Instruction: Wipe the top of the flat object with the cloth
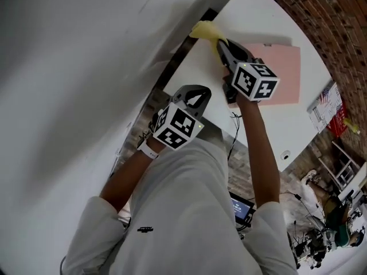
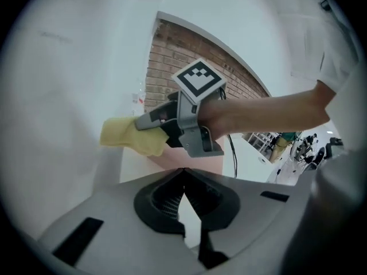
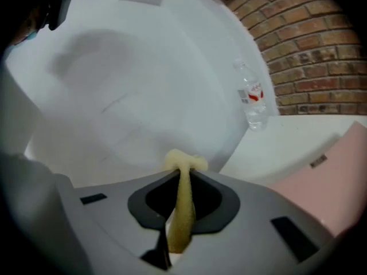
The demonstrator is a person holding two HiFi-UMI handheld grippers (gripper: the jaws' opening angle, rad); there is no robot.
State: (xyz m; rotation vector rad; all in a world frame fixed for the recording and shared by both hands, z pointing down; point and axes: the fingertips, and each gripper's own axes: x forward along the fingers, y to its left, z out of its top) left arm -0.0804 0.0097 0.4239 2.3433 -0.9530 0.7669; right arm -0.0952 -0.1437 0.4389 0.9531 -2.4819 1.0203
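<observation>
Yellow cloth (image 1: 205, 30) is clamped in the right gripper (image 1: 221, 42). The right gripper view shows it squeezed into a thin strip, long axis in line with the jaws, and the jaws are clenched tight on it. The free end bunches up just past the tips (image 3: 184, 162).

In the head view that loose end points up-left, toward the white wall and the desk's far-left edge. It sits at the far-left corner of the pink flat object (image 1: 281, 67). I can't tell whether the cloth actually touches the pink surface.

The pink object lies flat on the white desk (image 1: 269, 133), with one edge running along the far side. The right gripper covers its near-left part, so I can't call its long axis.

The left gripper (image 1: 195, 91) hangs off the near-left desk edge, well back from the pink object and aimed at the right gripper. Its own view shows the jaws (image 2: 184, 179) brought together at the tips with nothing between them. That view also shows the cloth (image 2: 129, 136) drooping from the right gripper (image 2: 140, 122).

Labels:
- A clear bottle (image 3: 252, 102) stands by the brick wall (image 3: 309, 50). Its label is red and white, and the print is unreadable.
- A small tag (image 3: 318, 161) sits on the pink object's edge, too blurred to read.
- A paper with a flag print (image 1: 327, 105) lies at the desk's right edge.
</observation>
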